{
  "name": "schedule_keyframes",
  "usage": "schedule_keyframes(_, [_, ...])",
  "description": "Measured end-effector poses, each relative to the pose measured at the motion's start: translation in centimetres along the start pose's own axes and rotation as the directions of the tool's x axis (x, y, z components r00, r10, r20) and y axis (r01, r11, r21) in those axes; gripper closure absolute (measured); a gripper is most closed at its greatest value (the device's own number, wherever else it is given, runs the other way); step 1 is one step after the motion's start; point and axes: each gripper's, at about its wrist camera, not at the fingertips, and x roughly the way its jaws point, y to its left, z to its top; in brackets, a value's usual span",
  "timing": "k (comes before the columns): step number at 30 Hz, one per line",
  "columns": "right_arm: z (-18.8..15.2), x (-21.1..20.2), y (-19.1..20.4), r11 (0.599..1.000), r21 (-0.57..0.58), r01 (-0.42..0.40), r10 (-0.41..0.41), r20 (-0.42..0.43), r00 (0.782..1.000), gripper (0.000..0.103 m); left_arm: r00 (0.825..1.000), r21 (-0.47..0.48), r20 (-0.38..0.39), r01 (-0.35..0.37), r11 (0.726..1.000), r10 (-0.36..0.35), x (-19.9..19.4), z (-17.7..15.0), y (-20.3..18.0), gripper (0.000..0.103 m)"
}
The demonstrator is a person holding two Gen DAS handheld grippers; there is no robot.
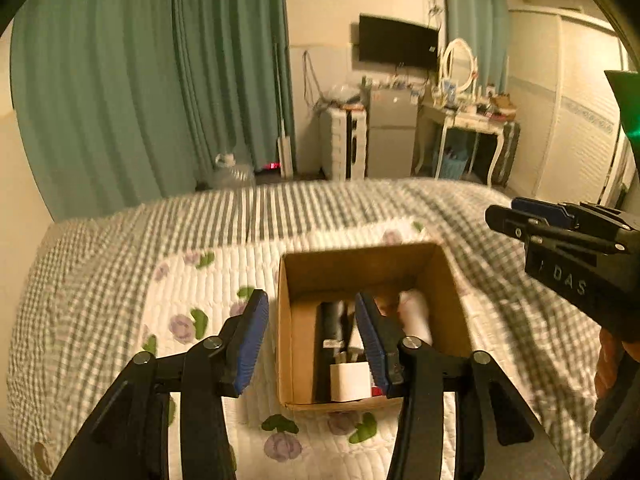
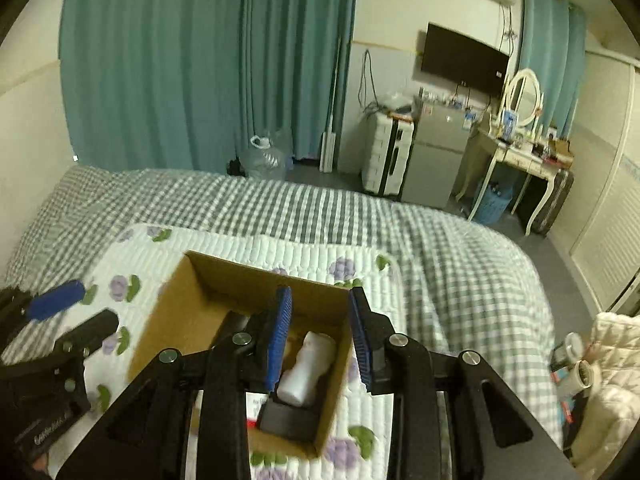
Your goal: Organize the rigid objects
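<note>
An open cardboard box (image 1: pixel 352 268) sits on the bed's flowered quilt. Inside it lie a white bottle (image 1: pixel 416 314), a black object (image 1: pixel 328 328) and a small white box (image 1: pixel 350 380). My left gripper (image 1: pixel 312 336) is open and empty above the box's near left wall. My right gripper (image 2: pixel 320 340) is open and empty above the box (image 2: pixel 224 280), over the white bottle (image 2: pixel 306 368) and a black object (image 2: pixel 288 420). The right gripper also shows in the left wrist view (image 1: pixel 516 216), and the left gripper in the right wrist view (image 2: pixel 76 308).
The bed has a white flowered quilt (image 1: pixel 208 292) over a green checked cover (image 2: pixel 440 248). Beyond are green curtains (image 1: pixel 140 80), a water jug (image 2: pixel 264 156), a suitcase (image 2: pixel 386 156), a small fridge (image 2: pixel 434 152) and a dressing table (image 2: pixel 520 156). Clutter lies at the bed's right (image 2: pixel 584 372).
</note>
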Motion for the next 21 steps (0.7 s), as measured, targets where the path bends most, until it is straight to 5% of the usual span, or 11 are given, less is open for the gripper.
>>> schedule_keyframes(3, [0.5,-4.3,0.0,0.999,-0.028,0.039,-0.039,0.027,0.999,0.052,0.998,0.024,0.054,0.008,1.000,-0.009,-3.6,0.6,-0.6,0.047])
schedule_keyframes(8, [0.6,-10.2,-0.7,0.999,0.013,0.041,-0.042,0.071,0.997,0.037,0.994,0.028,0.104,0.015,1.000,-0.018,-7.7,0.6,-0.3,0.033])
schedule_keyframes(10, [0.0,-11.7,-0.8,0.999,0.026,0.045,-0.047,0.086,0.995,0.023,0.992,0.027,0.124,0.009,1.000,-0.013,-8.9,0.2,0.0,0.019])
schedule_keyframes(16, [-2.9,-15.0,-0.9,0.996,0.077,0.040,-0.051,0.151,0.987,0.006,0.984,0.030,0.175,-0.018,0.999,0.013,-10.1,-2.3,0.7,0.003])
schedule_keyframes(21, [-5.2,-15.1,0.2,0.998,0.051,0.045,-0.056,0.234,0.971,0.000,0.980,0.014,0.195,-0.040,0.999,0.037,-9.4,-4.9,1.1,0.002])
